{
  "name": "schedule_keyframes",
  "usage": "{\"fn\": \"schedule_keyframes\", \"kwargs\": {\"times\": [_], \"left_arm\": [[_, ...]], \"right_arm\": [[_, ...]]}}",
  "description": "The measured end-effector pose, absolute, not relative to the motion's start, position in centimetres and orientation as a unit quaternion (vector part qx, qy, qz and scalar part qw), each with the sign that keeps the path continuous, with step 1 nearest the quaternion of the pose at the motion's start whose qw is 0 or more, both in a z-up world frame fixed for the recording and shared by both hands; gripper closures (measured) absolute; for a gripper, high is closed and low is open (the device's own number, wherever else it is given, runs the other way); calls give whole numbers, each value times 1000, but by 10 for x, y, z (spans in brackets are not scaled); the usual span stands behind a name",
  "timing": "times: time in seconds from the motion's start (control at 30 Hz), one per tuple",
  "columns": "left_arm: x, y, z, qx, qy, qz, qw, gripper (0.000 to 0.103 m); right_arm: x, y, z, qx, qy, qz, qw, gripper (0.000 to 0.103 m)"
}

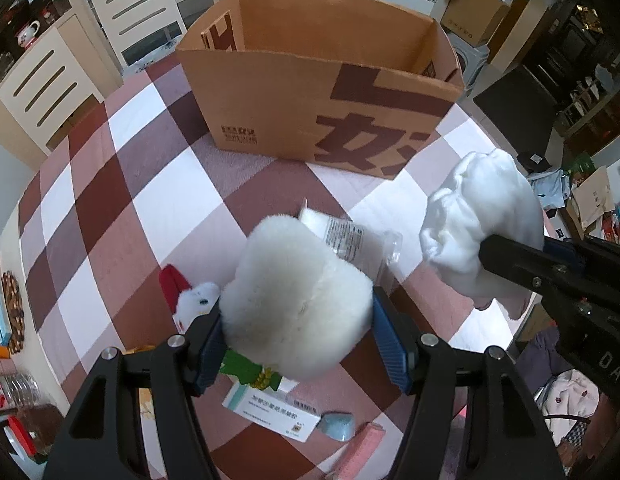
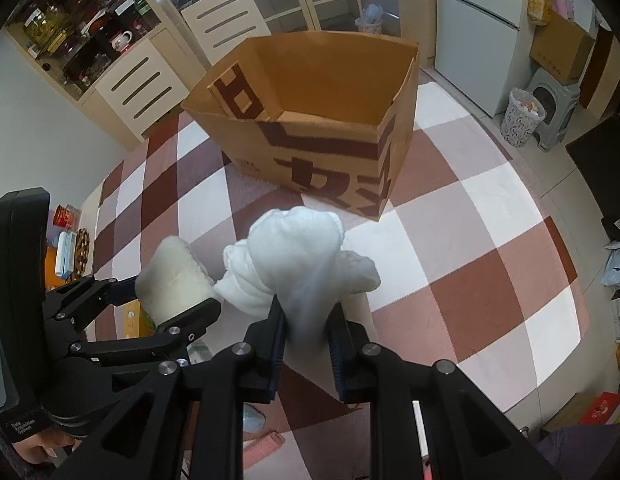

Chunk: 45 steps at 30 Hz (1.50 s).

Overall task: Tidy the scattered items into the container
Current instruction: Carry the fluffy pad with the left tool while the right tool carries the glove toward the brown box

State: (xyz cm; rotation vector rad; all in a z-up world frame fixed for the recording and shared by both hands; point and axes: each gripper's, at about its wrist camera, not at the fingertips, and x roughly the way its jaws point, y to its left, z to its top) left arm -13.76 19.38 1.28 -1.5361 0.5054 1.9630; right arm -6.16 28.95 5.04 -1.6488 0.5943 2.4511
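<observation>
My left gripper (image 1: 300, 344) is shut on a fluffy white plush toy (image 1: 294, 292), whose small head with a red hat (image 1: 190, 296) sticks out to the left. It hangs above the checked tablecloth (image 1: 122, 216). My right gripper (image 2: 306, 332) is shut on a bundle of white cloth (image 2: 302, 248), also lifted off the table. In the left wrist view that cloth (image 1: 485, 216) hangs to the right of the toy. An open cardboard box (image 1: 310, 92) with brown print stands upright beyond both grippers; its floor is hidden. The left gripper (image 2: 172, 300) and toy (image 2: 174, 276) show at the left of the right wrist view.
Under the toy lie a clear labelled packet (image 1: 341, 236), a white-and-teal medicine box (image 1: 270, 408), a small blue object (image 1: 337, 426) and a pink item (image 1: 361, 452). White chairs (image 1: 138, 8) stand behind the table. A fridge (image 2: 477, 32) and laundry basket (image 2: 523, 118) are on the right.
</observation>
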Motion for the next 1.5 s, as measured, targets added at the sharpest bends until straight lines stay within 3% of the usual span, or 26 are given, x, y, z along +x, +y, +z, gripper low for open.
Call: {"fn": "schedule_keyframes", "kwargs": {"times": [1.5], "left_arm": [[-201,233,35,-544,199,742,337,37]], "right_arm": [[-106,311,77,-515,194,832,69,83]]}}
